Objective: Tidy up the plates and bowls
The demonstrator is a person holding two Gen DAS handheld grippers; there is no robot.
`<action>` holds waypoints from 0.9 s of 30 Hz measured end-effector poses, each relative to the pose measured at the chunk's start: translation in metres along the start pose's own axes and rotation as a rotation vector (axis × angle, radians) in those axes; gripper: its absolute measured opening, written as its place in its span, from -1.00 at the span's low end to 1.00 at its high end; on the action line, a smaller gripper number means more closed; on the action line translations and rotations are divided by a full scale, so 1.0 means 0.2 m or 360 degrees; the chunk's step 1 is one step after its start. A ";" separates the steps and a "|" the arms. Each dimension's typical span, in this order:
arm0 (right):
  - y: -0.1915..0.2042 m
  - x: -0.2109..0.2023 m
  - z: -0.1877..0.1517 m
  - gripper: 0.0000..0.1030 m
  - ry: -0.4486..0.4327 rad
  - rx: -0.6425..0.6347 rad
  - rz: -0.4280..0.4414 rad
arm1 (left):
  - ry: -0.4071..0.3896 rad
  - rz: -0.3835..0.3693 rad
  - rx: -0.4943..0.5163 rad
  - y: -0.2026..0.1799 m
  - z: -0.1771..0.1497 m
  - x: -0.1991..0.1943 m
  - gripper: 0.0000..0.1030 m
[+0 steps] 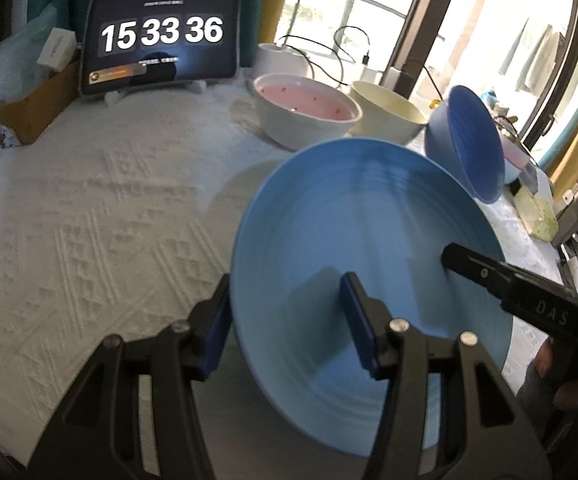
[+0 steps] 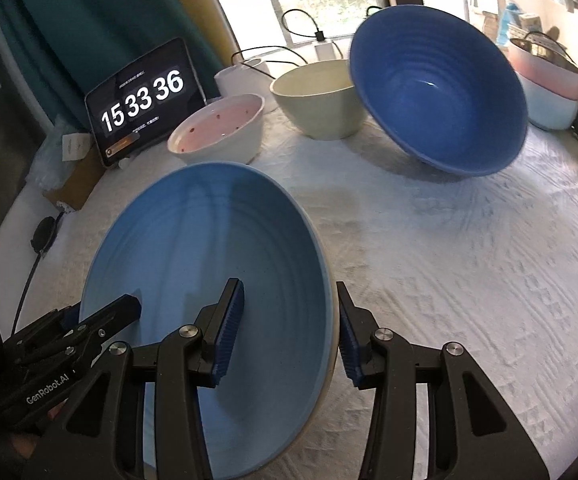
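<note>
A light blue plate (image 1: 361, 232) (image 2: 209, 256) is held between both grippers above the white cloth. My left gripper (image 1: 285, 320) straddles its left rim, one pad inside and one outside. My right gripper (image 2: 289, 332) straddles its right rim the same way. How tightly the pads press cannot be made out. A dark blue bowl (image 1: 469, 140) (image 2: 441, 88) stands tilted behind. A pink-lined bowl (image 1: 305, 110) (image 2: 219, 128) and a cream bowl (image 1: 385, 114) (image 2: 317, 98) sit at the back.
A tablet clock (image 1: 161, 40) (image 2: 145, 100) stands at the back beside a cardboard box (image 1: 29, 108). Stacked pink and pale blue containers (image 2: 549, 88) sit at the back right, with cables and a white charger (image 2: 325, 50) near the window. A white textured cloth (image 1: 89, 220) covers the table.
</note>
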State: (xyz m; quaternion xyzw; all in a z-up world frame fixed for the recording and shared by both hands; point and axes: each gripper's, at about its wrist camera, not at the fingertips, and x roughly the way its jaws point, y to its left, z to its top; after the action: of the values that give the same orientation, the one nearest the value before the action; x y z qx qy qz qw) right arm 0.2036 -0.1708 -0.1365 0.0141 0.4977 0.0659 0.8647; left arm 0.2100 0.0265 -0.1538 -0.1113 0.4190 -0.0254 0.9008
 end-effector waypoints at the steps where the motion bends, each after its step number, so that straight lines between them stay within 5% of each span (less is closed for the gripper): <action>1: 0.01 0.01 0.00 -0.09 0.0003 -0.0004 0.0003 | -0.0001 0.0007 -0.0005 0.01 0.00 0.00 0.05; 27: 0.21 0.34 0.15 -0.10 0.0059 -0.0142 0.0166 | -0.0056 0.0200 -0.0102 0.29 0.07 0.05 0.05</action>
State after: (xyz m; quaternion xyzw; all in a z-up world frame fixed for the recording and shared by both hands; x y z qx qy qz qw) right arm 0.2585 -0.1189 -0.1760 0.0003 0.5088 0.1331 0.8505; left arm 0.2244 0.0843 -0.1653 -0.1141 0.4097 0.0465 0.9039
